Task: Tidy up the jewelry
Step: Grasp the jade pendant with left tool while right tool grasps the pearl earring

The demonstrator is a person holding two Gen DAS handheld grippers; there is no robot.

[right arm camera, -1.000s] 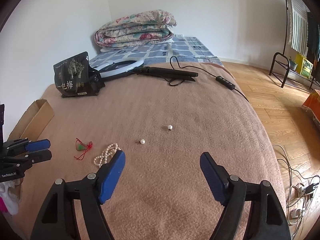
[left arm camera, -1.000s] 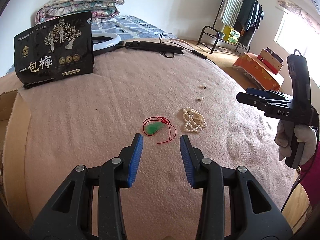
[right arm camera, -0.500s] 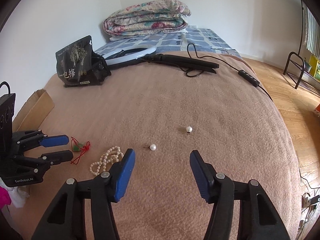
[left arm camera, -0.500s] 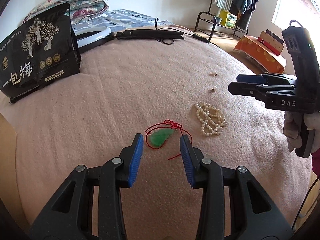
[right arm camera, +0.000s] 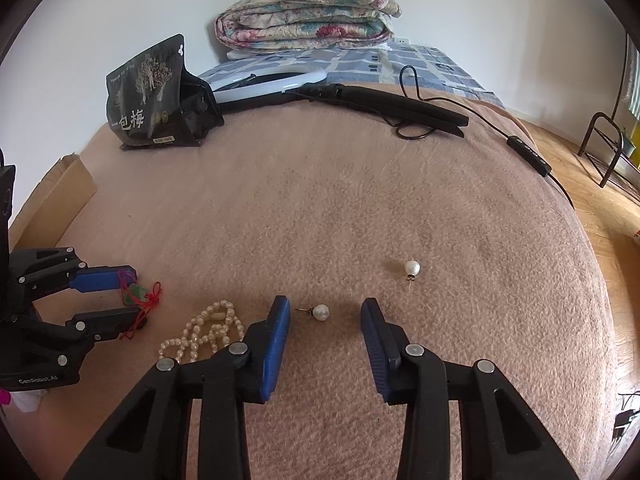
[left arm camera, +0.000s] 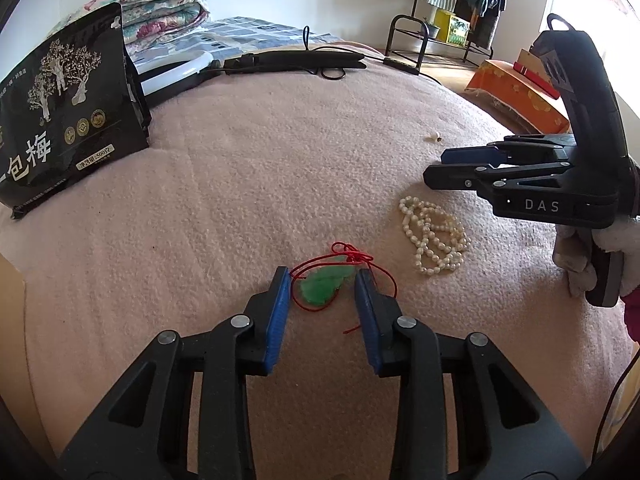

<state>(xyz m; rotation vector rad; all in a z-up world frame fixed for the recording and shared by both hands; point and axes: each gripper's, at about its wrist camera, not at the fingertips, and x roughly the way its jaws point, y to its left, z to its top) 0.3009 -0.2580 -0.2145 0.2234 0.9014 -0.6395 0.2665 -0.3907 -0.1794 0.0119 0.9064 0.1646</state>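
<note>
A green pendant on a red cord (left arm camera: 325, 285) lies on the pink blanket between the open fingers of my left gripper (left arm camera: 323, 280); it also shows in the right wrist view (right arm camera: 136, 293). A pearl bead strand (left arm camera: 434, 236) lies to its right, also in the right wrist view (right arm camera: 204, 332). My right gripper (right arm camera: 326, 310) is open around a pearl earring (right arm camera: 320, 313). A second pearl earring (right arm camera: 412, 269) lies just beyond, also in the left wrist view (left arm camera: 434, 136). The right gripper shows in the left wrist view (left arm camera: 436, 166), the left in the right wrist view (right arm camera: 130, 294).
A black snack bag (left arm camera: 64, 120) stands at the back left. A white ring light (right arm camera: 268, 82), a black folded stand (right arm camera: 384, 102) and its cable (right arm camera: 528, 152) lie at the far end. A folded quilt (right arm camera: 308, 16) sits behind. A cardboard box (right arm camera: 52, 196) is at the left edge.
Both grippers have moved forward and down. The left now straddles the green pendant. The right has narrowed and now straddles the nearer pearl earring.
</note>
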